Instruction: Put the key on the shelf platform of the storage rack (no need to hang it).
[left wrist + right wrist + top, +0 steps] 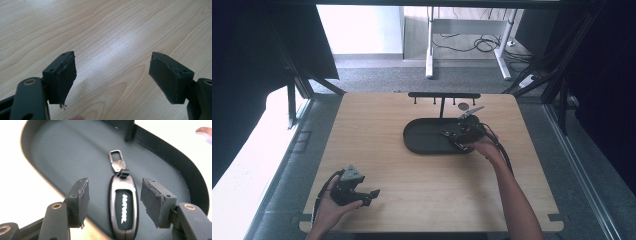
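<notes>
On the wooden table [412, 190], a dark oval tray [62, 152] holds a key fob [123, 207] lying flat between the open right gripper [113, 202]; small, rigid, glossy, probably slippery, best pinched across its long sides. Left gripper [112, 80] open, empty, near the front edge

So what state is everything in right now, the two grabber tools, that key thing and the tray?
Right gripper: open, fingers either side of the key fob, not gripping it.
Key fob: lying flat in the tray, metal clip end pointing away.
Tray: dark oval, flat on the table, holding the fob.
Left gripper: open, holding nothing, above bare wood.
Rack: upright at the tray's far edge, hooks bare.
</notes>
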Motion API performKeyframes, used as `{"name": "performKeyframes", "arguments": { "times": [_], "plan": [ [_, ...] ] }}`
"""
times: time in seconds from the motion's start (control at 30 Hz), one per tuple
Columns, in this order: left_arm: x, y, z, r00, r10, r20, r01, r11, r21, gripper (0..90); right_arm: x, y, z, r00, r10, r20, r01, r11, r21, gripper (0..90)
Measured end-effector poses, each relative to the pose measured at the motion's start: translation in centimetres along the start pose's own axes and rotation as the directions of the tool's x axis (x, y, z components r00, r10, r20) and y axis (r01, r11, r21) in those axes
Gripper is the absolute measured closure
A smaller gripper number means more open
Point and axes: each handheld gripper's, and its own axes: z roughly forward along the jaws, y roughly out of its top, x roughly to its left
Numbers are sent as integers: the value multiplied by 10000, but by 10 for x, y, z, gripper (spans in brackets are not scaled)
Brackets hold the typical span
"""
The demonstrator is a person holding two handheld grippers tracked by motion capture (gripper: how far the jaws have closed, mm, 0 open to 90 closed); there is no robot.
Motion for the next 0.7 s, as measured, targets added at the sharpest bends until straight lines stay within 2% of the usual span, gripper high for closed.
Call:
{"name": "performKeyframes", "arguments": {
  "times": [0.07,0.17,0.2,0.23,0.3,0.5,0.53,0.57,0.7],
  "plan": [
    [-1,0,0,10000,31,13,-31,10000,5,220,3,-9,-16,9998,92,-197,-99,9993,-362,405],
    [-1,0,1,10000,39,18,-39,10000,17,220,5,-16,-25,9995,122,-293,-137,9985,-533,406],
    [-1,1,1,10000,57,13,-57,10000,31,220,8,-25,-34,9989,228,-405,-255,9973,-683,407],
    [-1,1,1,10000,57,13,-57,10000,31,220,8,-25,-34,9989,228,-405,-255,9973,-683,407],
    [-2,1,1,10000,53,13,-53,10000,26,221,9,-38,-44,9976,263,-637,-323,9949,-955,410],
    [-2,1,1,10000,23,-12,-23,10000,24,220,12,-58,-58,9969,191,-757,-282,9922,-1214,413],
    [-3,1,1,10000,15,-10,-15,10000,23,221,14,-67,-61,9963,186,-843,-295,9911,-1296,412],
    [-3,1,1,10000,21,-10,-21,10000,28,221,14,-67,-61,9963,186,-843,-295,9911,-1296,412],
    [-4,1,2,10000,42,0,-42,10000,39,221,21,-91,-67,9947,182,-1017,-320,9901,-1364,412]
  ]
}}
